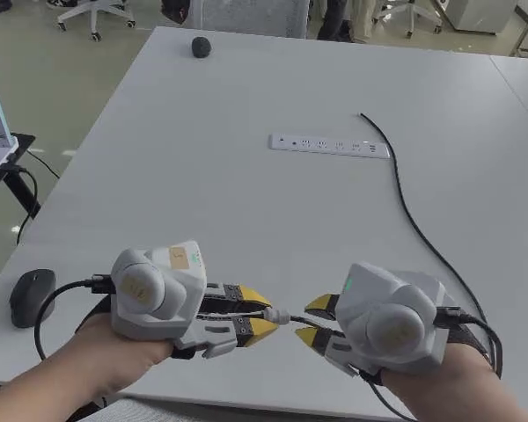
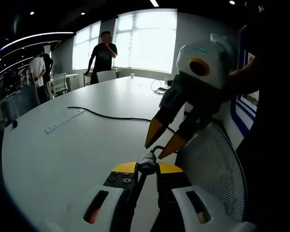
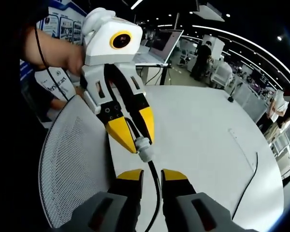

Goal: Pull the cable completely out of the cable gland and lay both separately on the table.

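Observation:
My left gripper is at the table's near edge, shut on the small white cable gland. The gland sits between its yellow pads. A thin black cable leaves the gland and runs to the right. It passes between the fingers of my right gripper, which faces the left one tip to tip. In the right gripper view the cable lies in the gap of my right gripper, whose jaws stand apart. The gland hangs from my left gripper.
A white power strip lies mid-table, and its black cord trails toward the near right. A dark mouse sits at the near left edge, a dark round object at the far end. A mesh chair back is below the grippers.

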`<state>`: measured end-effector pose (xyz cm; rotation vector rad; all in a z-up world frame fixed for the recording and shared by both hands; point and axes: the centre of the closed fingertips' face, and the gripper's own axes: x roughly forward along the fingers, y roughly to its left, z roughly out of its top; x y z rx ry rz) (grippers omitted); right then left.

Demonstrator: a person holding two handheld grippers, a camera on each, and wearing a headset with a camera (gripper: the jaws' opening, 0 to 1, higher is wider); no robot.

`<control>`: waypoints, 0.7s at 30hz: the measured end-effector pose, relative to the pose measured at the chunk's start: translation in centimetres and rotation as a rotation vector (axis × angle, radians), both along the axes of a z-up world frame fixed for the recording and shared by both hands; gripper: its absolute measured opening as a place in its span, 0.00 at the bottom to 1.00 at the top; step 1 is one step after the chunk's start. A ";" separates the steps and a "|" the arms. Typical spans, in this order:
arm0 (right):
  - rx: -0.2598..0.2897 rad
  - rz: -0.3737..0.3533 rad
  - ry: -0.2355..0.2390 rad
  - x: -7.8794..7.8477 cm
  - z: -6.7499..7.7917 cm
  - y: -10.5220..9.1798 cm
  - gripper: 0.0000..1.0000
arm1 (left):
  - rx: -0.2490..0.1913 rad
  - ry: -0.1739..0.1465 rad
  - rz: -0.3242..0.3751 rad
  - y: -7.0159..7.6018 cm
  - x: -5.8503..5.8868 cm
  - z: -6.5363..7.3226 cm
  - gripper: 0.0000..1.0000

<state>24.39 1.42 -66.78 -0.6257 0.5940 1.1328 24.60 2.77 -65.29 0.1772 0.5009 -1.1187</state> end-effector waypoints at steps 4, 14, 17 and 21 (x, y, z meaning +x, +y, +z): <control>-0.033 0.022 -0.037 0.3 -0.3 0.0 0.08 | 0.002 0.000 0.003 -0.1 0.1 -0.1 0.15; -0.047 0.045 -0.060 0.7 -1.0 0.2 0.01 | 0.003 0.007 0.006 -0.2 0.2 -0.3 0.15; -0.028 0.026 -0.042 1.0 -1.0 0.2 0.00 | 0.003 0.008 0.008 -0.1 0.4 -0.3 0.15; -0.005 -0.012 -0.017 1.6 -1.2 0.0 0.00 | 0.004 0.005 0.008 -0.1 0.8 -0.3 0.15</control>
